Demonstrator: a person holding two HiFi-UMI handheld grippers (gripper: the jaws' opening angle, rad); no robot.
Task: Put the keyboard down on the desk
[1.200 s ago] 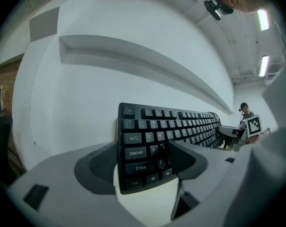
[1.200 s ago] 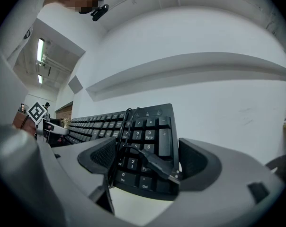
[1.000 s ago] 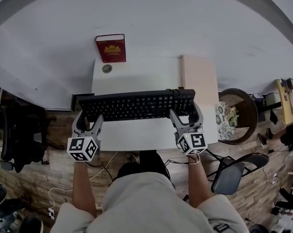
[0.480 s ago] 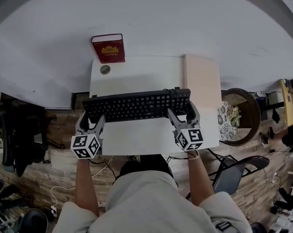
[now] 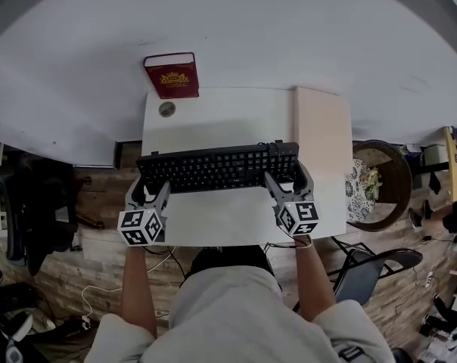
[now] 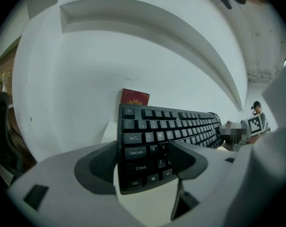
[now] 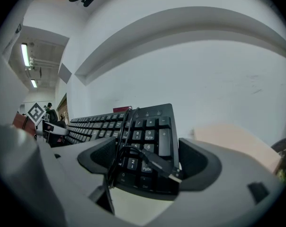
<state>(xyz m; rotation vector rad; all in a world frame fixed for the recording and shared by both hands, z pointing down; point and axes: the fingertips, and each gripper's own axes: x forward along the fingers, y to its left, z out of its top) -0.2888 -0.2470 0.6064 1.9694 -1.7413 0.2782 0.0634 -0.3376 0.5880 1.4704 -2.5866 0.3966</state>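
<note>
A black keyboard (image 5: 217,168) stretches across the middle of the white desk (image 5: 213,119); whether it touches the desk does not show. My left gripper (image 5: 148,193) is shut on its left end, the pads closed around the Caps Lock and Shift keys (image 6: 138,160). My right gripper (image 5: 288,181) is shut on the number-pad end (image 7: 150,138). The keyboard's USB cable (image 7: 155,164) lies coiled over those keys between the right jaws. In the left gripper view the keyboard (image 6: 181,126) runs off to the right.
A red book (image 5: 172,75) stands at the desk's back left, with a small round object (image 5: 166,109) in front of it. A beige board (image 5: 321,127) covers the desk's right part. A round basket (image 5: 381,180) and a folding chair (image 5: 361,271) are on the right, a dark chair (image 5: 32,210) on the left.
The keyboard and both grippers have shifted slightly right, so its left end no longer overhangs the desk's left edge as much. Both grips are unchanged.
</note>
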